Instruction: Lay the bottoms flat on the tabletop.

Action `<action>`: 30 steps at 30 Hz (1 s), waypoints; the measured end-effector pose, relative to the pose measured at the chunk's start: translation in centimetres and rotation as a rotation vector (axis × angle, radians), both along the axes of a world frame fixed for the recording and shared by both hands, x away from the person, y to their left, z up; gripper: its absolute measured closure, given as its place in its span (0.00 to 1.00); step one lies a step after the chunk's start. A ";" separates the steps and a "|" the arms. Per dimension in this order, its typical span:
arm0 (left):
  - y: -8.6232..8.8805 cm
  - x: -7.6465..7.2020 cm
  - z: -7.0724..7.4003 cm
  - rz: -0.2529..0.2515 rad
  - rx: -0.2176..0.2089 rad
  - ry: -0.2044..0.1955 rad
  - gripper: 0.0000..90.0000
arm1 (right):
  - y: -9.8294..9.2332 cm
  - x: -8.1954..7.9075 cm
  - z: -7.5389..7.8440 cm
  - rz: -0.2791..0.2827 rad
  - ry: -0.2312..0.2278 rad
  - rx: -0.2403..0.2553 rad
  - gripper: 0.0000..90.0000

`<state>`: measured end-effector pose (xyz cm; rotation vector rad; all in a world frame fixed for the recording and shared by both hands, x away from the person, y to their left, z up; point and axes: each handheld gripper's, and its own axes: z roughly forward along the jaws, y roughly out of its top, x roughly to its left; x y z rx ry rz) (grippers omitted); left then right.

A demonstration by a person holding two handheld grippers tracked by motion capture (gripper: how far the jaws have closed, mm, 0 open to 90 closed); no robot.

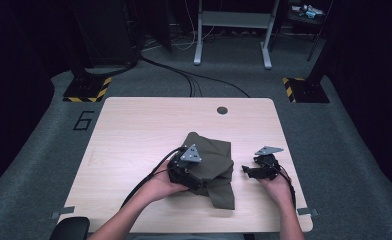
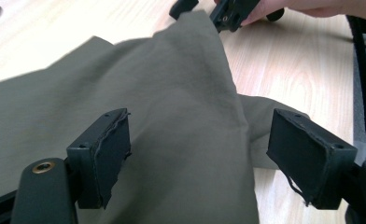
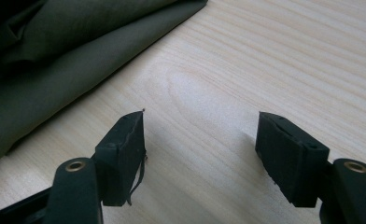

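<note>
Fingers (image 2: pixel 104 154) gaping over the cloth (image 2: pixel 172 116), right gripper (image 3: pixel 200 154) spread above bare table (image 3: pixel 265 70); I'm thinking one ridge only, pinching before lifting.

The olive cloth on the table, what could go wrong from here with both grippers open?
1. The left gripper hangs open over smooth cloth; closing might pinch several layers.
2. The right gripper is over bare table, beside the cloth edge, so closing there would likely miss it.
</note>
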<state>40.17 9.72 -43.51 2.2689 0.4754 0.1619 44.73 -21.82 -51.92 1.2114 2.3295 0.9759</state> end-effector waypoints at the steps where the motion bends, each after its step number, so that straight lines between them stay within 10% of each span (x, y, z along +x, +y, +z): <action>1: 0.0 0.0 0.0 0.000 0.000 0.000 0.23 | 0.0 0.0 0.0 0.000 0.000 0.000 0.36; 8: -1.0 0.7 -3.0 0.021 0.115 -0.007 0.30 | 0.0 0.0 0.0 0.001 -0.003 -0.004 0.36; 16: -0.3 0.1 -2.9 0.116 0.144 -0.132 0.89 | 0.0 0.0 0.0 0.000 -0.005 -0.009 0.36; 30: 4.1 1.1 0.1 0.356 -0.081 -0.117 0.97 | 0.0 0.0 -0.1 0.003 -0.019 -0.007 0.37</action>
